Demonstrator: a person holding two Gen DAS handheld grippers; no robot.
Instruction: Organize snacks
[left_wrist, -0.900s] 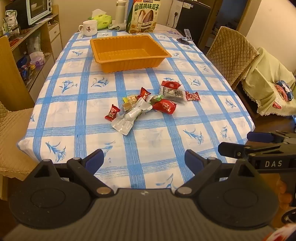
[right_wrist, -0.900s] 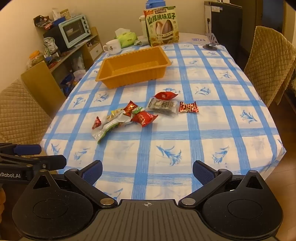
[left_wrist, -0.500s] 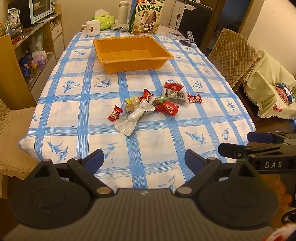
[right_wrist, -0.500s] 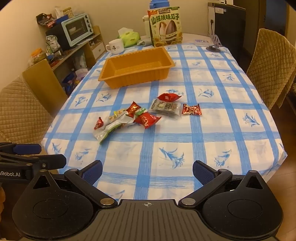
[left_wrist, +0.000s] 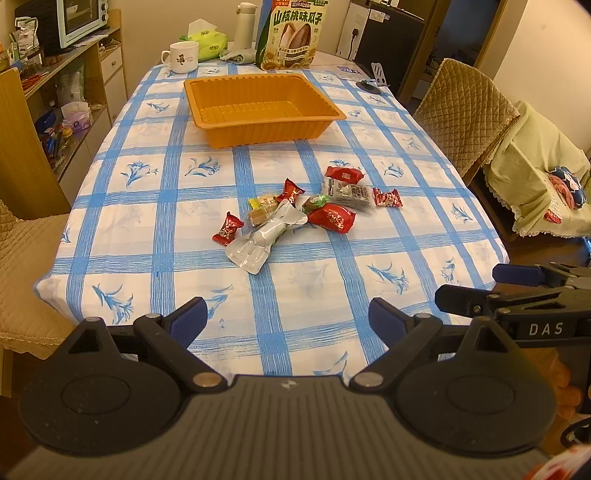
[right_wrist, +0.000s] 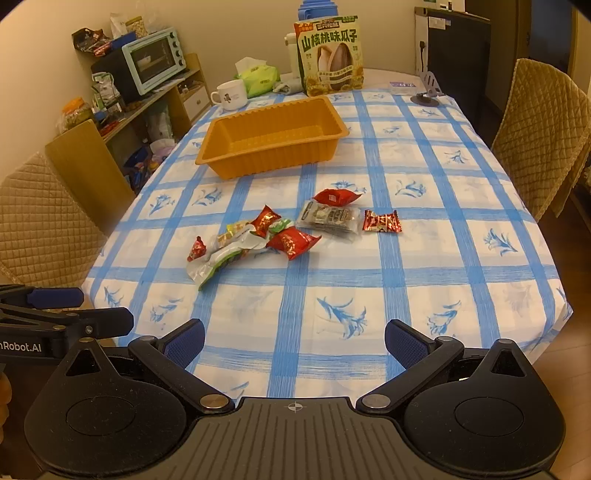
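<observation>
At the bottom of the left wrist view the left tool (left_wrist: 287, 320) has its blue fingers spread wide with nothing between them, above the near edge of the bench (left_wrist: 147, 236). The right tool (right_wrist: 294, 339) fills the bottom of its own view in the same way: wide apart, gripping nothing. Each tool also shows at the lower side edge of the other's view, the right one at lower right (left_wrist: 517, 291), the left one at lower left (right_wrist: 66, 314).

Near the middle of both frames the snacks lie in a loose cluster on the blue-checked cloth. Nearest is a silver pouch (left_wrist: 264, 236), with a small red candy (left_wrist: 227, 233) just to its left. A yellow pack (left_wrist: 263, 210) touches the pouch's far end, and a red candy (left_wrist: 291, 191) sits just beyond it. To the right lie a green candy (left_wrist: 314, 202) and a red packet (left_wrist: 332, 218), touching. Farther right are a clear grey pack (left_wrist: 349, 194), a red packet (left_wrist: 343, 174) at its far edge and a red candy (left_wrist: 386, 198) at its right end.

Beyond, in the upper middle, stands an orange tray (left_wrist: 258, 129), holding nothing, well apart from the cluster. At the bench's far end are a mug (left_wrist: 183, 56), a green tissue pack (left_wrist: 205, 42), a bottle (left_wrist: 245, 26) and an upright seed bag (left_wrist: 291, 35).
</observation>
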